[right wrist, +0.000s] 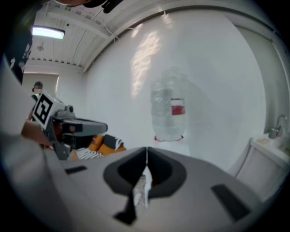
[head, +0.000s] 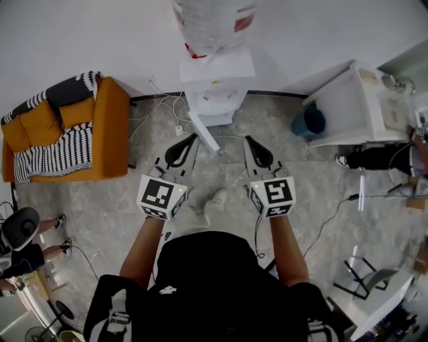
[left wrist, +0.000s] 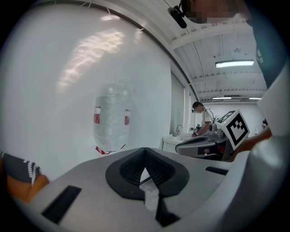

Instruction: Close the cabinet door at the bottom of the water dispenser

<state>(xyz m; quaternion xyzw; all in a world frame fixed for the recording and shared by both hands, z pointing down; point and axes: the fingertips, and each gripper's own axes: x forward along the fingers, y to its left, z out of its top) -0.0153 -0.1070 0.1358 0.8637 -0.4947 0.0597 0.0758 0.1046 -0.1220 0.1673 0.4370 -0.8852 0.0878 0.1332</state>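
Note:
The white water dispenser stands against the far wall with a clear bottle on top. Its bottom cabinet door hangs open, swung out toward me. My left gripper is just in front of the door's left side, jaws together and empty. My right gripper is level with it, right of the door, also shut and empty. In the left gripper view, the bottle rises above the shut left gripper. The right gripper view shows the bottle over the shut right gripper. Neither gripper touches the door.
An orange sofa with a striped blanket stands left. Cables trail over the floor beside the dispenser. A white sink counter and a blue bin are right. A person stands by the counter.

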